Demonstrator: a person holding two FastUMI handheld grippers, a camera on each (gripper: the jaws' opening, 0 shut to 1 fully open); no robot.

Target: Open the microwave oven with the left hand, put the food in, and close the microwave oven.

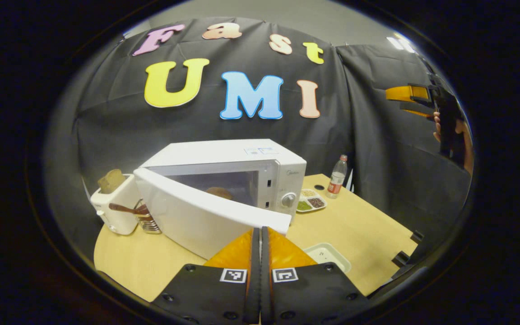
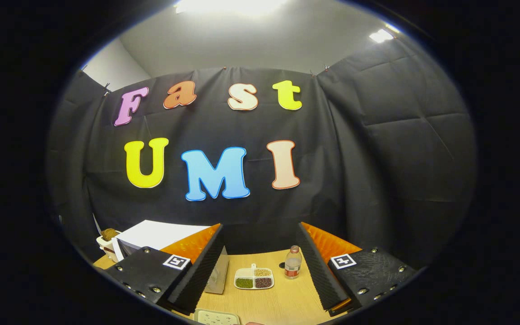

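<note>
Each claw (image 1: 260, 234) (image 2: 260, 266) is wearing black plates studded with round screws and carrying a square black-and-white marker. Ribbed strips are lining the inner faces of its fingers (image 2: 316, 266)

Food (image 1: 218, 193) inside microwave (image 1: 224, 180) half hidden behind door (blurred by glass); power strip (image 2: 217, 318) cut off.

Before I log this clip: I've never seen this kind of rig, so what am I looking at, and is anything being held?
No robot: a person carries a two-finger tool in each hand, each with a forward-looking camera. In the left gripper view, the left tool is shut and empty, close to the half-open microwave door; something brown lies inside. The right tool is open and empty, raised above the table. On it: the microwave, a toaster, a divided dish, a bottle and a white tray.
</note>
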